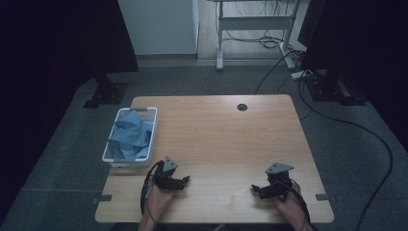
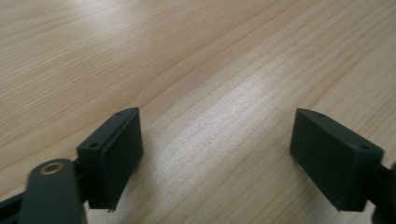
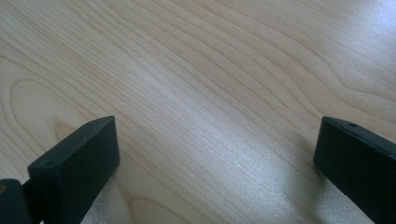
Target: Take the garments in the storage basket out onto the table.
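Both grippers low over the wooden table (image 1: 226, 139), left gripper (image 1: 184, 181) and right gripper (image 1: 255, 189) spread wide, pinching nothing. Blue cloth (image 1: 131, 136) bunched in the white basket (image 1: 107, 153) (far left). Best reached with the left gripper, pinching one raised fold.

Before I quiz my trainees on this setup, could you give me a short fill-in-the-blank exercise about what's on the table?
1. The blue cloth lies inside a white ____.
2. The basket stands nearer to the ____ tool.
3. Both the left tool and the right tool have their jaws ____.
4. The tabletop is made of ____.

Missing words: basket; left; open; wood
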The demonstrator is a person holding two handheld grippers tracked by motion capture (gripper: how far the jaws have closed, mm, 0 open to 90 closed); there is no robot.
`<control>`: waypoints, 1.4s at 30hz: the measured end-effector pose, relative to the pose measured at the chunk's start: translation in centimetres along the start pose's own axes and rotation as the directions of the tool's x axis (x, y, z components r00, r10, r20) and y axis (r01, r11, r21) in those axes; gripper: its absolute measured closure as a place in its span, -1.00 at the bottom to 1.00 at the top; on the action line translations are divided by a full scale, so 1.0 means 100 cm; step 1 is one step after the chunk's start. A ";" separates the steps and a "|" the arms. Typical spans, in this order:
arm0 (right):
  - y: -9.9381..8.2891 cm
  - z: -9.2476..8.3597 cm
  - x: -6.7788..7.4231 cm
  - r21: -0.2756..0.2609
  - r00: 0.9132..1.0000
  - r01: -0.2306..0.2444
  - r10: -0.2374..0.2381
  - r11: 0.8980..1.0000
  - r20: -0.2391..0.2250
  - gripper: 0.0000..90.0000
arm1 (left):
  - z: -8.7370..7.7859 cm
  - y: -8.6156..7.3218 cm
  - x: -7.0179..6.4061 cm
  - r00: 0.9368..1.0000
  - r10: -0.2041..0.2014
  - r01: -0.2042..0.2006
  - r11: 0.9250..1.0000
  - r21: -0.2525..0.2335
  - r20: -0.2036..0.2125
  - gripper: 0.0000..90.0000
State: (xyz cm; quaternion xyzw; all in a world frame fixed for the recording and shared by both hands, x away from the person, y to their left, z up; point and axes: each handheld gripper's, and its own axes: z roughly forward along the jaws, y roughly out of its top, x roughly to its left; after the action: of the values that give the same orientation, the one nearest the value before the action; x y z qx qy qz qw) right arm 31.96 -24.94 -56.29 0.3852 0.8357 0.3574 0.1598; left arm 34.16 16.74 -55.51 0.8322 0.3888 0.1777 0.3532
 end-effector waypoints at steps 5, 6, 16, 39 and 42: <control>0.000 0.000 0.000 0.001 1.000 0.001 -0.001 1.000 0.001 -1.00 | 0.000 0.000 -0.001 1.000 -0.006 0.006 1.000 0.002 -0.008 -0.69; 0.000 0.000 0.000 0.000 1.000 0.001 -0.001 1.000 0.001 -1.00 | 0.000 0.000 0.000 1.000 -0.006 0.006 1.000 0.002 -0.008 -0.69; 0.000 0.000 0.000 -0.003 1.000 0.005 -0.005 1.000 0.000 -1.00 | 0.001 0.001 -0.002 1.000 -0.021 0.021 1.000 0.000 -0.021 -0.68; -0.001 -0.001 0.001 -0.004 1.000 0.005 -0.005 1.000 -0.002 -1.00 | 0.002 0.005 -0.004 1.000 -0.026 0.026 1.000 0.013 -0.002 -0.68; -0.001 -0.001 0.001 -0.004 1.000 0.006 -0.006 1.000 -0.002 -1.00 | 0.002 0.006 -0.005 1.000 -0.027 0.027 1.000 0.016 0.003 -0.68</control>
State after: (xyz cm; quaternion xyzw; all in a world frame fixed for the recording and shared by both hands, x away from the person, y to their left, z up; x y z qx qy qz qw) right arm 31.79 -24.97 -56.34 0.3821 0.8363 0.3589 0.1606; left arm 34.25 16.05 -55.24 0.8301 0.4007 0.1683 0.3494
